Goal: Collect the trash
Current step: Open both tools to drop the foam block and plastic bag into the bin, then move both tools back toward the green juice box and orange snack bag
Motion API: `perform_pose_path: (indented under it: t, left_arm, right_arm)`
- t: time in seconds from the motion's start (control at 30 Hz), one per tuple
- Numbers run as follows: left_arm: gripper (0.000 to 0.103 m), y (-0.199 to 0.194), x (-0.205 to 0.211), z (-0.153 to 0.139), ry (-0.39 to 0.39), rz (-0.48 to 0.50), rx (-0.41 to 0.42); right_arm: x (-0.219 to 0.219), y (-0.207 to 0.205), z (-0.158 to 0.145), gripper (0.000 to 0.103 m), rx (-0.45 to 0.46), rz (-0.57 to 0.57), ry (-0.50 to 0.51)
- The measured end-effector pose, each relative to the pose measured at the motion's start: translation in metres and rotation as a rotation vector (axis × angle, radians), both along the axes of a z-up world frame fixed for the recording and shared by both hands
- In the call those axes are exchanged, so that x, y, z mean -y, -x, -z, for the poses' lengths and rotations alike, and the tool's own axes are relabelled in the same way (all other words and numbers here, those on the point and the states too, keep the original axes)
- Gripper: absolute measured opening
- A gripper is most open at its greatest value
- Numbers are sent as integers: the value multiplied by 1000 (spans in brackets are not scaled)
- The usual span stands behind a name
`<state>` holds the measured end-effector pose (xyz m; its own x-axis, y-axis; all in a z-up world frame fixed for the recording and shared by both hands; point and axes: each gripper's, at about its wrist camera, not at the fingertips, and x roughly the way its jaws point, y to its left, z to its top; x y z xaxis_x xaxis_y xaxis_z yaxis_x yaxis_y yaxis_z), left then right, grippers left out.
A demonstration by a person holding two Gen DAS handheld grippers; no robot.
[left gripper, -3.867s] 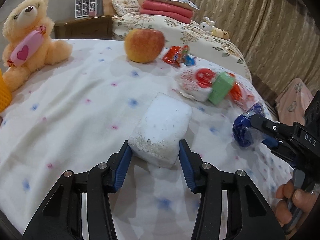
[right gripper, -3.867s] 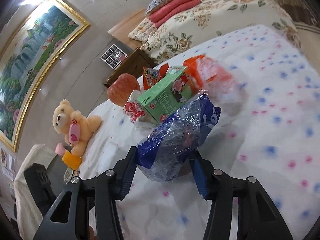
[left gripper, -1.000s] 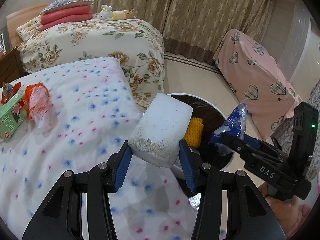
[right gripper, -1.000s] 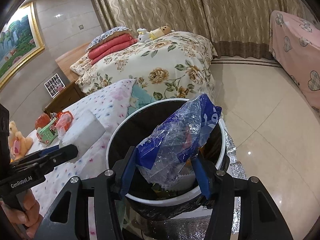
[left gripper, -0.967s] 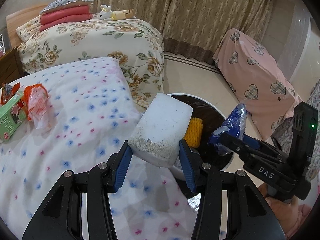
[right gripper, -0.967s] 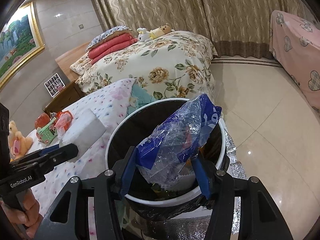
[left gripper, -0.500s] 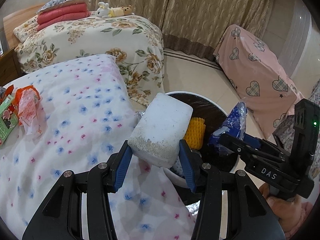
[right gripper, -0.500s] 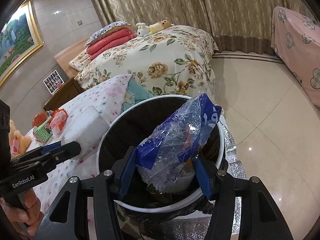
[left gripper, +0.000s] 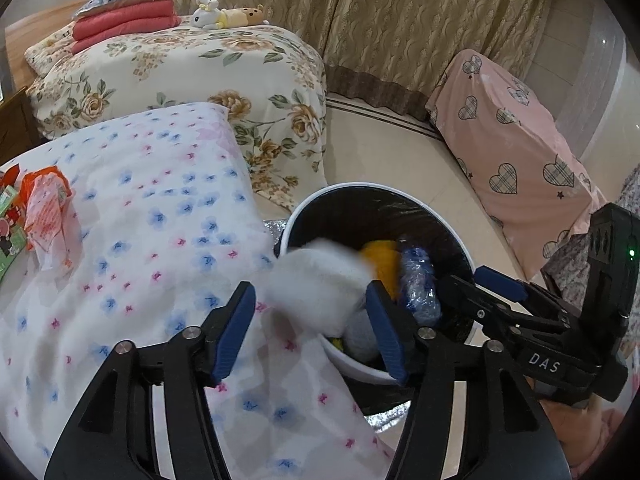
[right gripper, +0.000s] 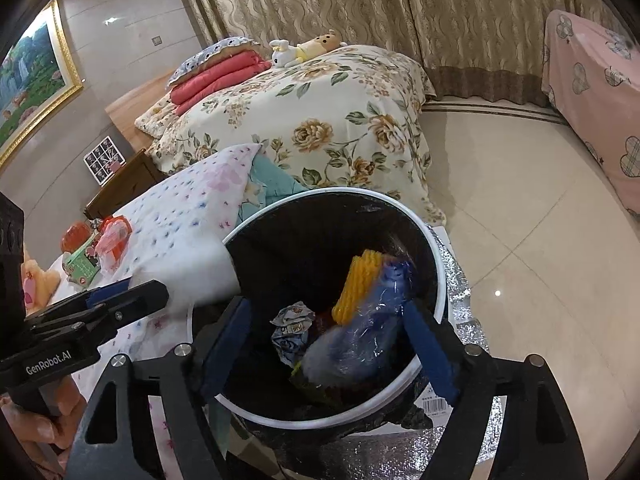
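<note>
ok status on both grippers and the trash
Left gripper, right gripper opening. Foam block dropping free at bin rim; blue wrapper inside. Nothing blocking.

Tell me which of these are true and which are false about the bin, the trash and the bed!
1. The trash bin has a white rim and a black bag inside. True.
2. The blue plastic wrapper lies on the spotted blanket. False: it is inside the bin, next to the yellow foam net.
3. The left gripper squeezes the white foam block tight. False: its jaws are opening, and the blurred block is slipping out over the bin's edge.
4. A green carton is on the spotted blanket. True.
5. The right gripper holds a toy. False: its jaws are opening with nothing gripped between them.
</note>
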<state>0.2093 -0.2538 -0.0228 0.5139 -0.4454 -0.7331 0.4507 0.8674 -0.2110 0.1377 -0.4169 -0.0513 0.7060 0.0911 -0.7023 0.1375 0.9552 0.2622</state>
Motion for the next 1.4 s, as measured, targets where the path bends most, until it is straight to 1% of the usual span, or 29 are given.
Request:
perform_pose_path:
  t: [0.27,0.5,0.63,0.93,1.03,1.4]
  left_arm:
    - [62,9,-23,-1,17,-38,-6]
    - [63,21,-63,3,33,-104,-20]
    - [63,26,-87,8,42,-143,-30]
    - [63,37,-139,15,57,-232,-47]
    - [64,41,-153,17,50,-254,-44]
    - [64,46,-209,20,53,-366,-43]
  right_arm:
    - [-10,9,-2,82,1,-10,-20]
    - [-32,14,-7,84,13,-42,-38]
    - [-48,15,-10,87,25,-68,-52]
    - [-85,11,-14,88,32,-125,-77]
    - [-99,10,-14,90,32,-144,-88]
    - [-153,-5,-10,90,20,-242,-91]
